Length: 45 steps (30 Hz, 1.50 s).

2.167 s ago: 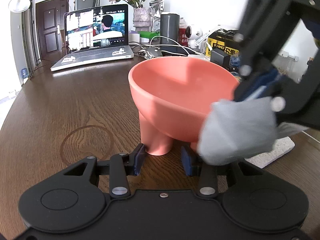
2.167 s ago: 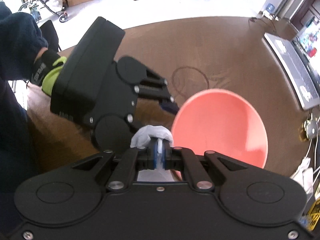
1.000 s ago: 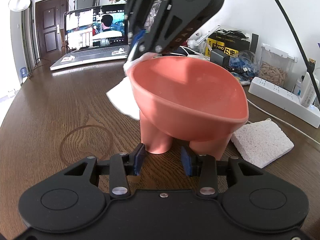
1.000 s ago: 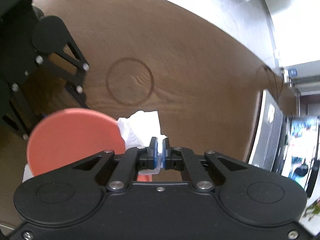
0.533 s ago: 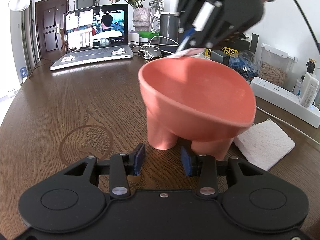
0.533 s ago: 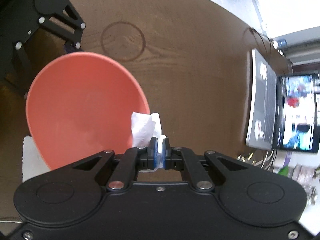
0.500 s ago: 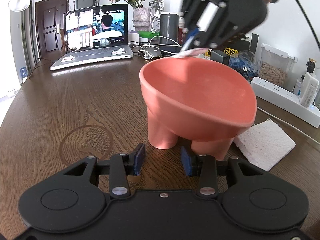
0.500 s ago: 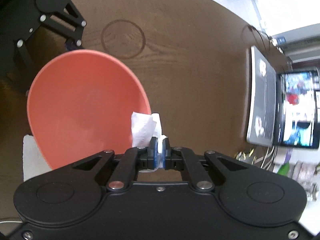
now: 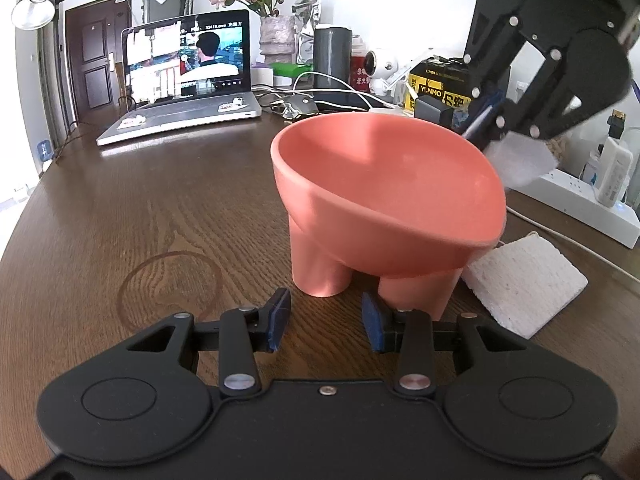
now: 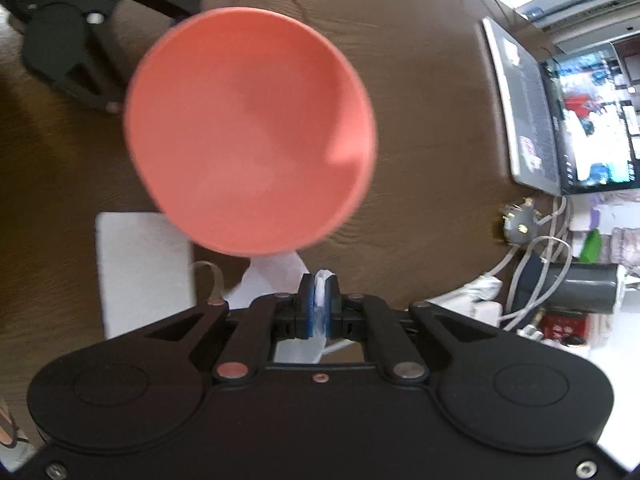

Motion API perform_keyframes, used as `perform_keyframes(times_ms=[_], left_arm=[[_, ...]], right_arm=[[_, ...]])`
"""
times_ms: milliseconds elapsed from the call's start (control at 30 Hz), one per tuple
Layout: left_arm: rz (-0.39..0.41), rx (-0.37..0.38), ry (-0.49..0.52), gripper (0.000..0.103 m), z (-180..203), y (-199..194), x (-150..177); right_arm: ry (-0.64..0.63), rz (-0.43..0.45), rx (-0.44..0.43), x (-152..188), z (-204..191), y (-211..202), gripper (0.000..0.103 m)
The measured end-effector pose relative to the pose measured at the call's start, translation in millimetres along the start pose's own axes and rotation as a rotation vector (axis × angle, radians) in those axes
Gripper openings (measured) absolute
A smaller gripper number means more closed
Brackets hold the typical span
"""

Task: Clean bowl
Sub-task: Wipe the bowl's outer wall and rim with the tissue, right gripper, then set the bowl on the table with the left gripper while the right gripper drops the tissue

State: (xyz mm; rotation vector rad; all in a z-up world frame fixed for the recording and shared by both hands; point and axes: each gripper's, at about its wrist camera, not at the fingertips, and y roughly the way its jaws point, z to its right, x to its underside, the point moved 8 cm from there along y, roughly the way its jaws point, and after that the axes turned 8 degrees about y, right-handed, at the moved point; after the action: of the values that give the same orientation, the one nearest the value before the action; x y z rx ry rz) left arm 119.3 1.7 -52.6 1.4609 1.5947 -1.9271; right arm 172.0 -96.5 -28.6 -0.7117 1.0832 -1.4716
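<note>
A salmon-pink bowl (image 9: pixel 384 184) on short legs stands on the brown wooden table (image 9: pixel 160 208). My left gripper (image 9: pixel 326 314) rests low on the table just in front of the bowl's legs. Its blue pads (image 9: pixel 278 320) stand apart and nothing lies between them. My right gripper (image 9: pixel 478 130) hangs at the bowl's far right rim, shut on a white tissue (image 9: pixel 520 160). In the right wrist view the bowl (image 10: pixel 248 120) lies ahead of the right gripper (image 10: pixel 320 280), and the tissue (image 10: pixel 276 276) hangs just outside the near rim. The bowl's inside looks bare.
A white sponge (image 9: pixel 520 284) lies right of the bowl, also seen as the sponge (image 10: pixel 144 264). An open laptop (image 9: pixel 188 80) stands at the back left. Cables, a dark cylinder (image 9: pixel 332 56), boxes and a white power strip (image 9: pixel 580 204) crowd the back right.
My right gripper carried the tissue from the bowl's far left rim round the back to its far right side. The bowl slid slightly right. The left gripper stayed put.
</note>
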Motion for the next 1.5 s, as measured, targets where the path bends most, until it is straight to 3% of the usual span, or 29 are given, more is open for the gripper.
perform_keyframes(times_ms=[167, 233, 333, 533, 667, 700, 800, 1100, 1367, 1400, 1433, 1467, 1500], left_arm=[[-0.031, -0.008, -0.024, 0.044, -6, -22, 14], [-0.03, 0.013, 0.005, 0.054, -4, -35, 19], [-0.017, 0.036, 0.05, 0.062, 4, -49, 18], [-0.05, 0.025, 0.04, 0.066, 13, -33, 14], [-0.083, -0.029, 0.041, 0.067, 5, -23, 16], [-0.081, -0.034, 0.032, 0.065, 2, -24, 17], [-0.076, -0.065, -0.004, 0.037, -13, -27, 19], [-0.089, -0.037, -0.017, 0.037, -21, -35, 21], [-0.112, -0.044, -0.034, 0.037, -22, -25, 12], [-0.117, -0.049, -0.037, 0.037, -21, -24, 12], [-0.124, -0.056, -0.039, 0.038, -21, -24, 12], [-0.135, -0.068, -0.046, 0.039, -20, -25, 12], [-0.152, -0.083, -0.062, 0.045, -21, -26, 13]], right_arm=[[0.011, 0.038, -0.009, -12, -10, 3, 0.003], [0.023, 0.057, -0.013, -16, -11, 2, 0.003], [0.027, 0.083, -0.021, -25, -14, 2, 0.004], [0.005, 0.151, -0.052, -51, -26, -1, 0.004], [-0.022, 0.182, -0.06, -64, -34, -4, 0.004], [-0.022, 0.19, -0.064, -67, -36, -5, 0.004], [-0.025, 0.208, -0.074, -72, -41, -6, 0.004], [0.096, 0.245, -0.078, -61, -35, -10, 0.003], [0.28, 0.277, 0.097, -40, 6, -1, 0.004], [0.29, 0.273, 0.112, -39, 7, 1, 0.015], [0.301, 0.269, 0.126, -37, 9, 3, 0.033], [0.308, 0.249, 0.105, -33, 5, 6, 0.041], [0.308, 0.242, 0.103, -28, 1, 5, 0.057]])
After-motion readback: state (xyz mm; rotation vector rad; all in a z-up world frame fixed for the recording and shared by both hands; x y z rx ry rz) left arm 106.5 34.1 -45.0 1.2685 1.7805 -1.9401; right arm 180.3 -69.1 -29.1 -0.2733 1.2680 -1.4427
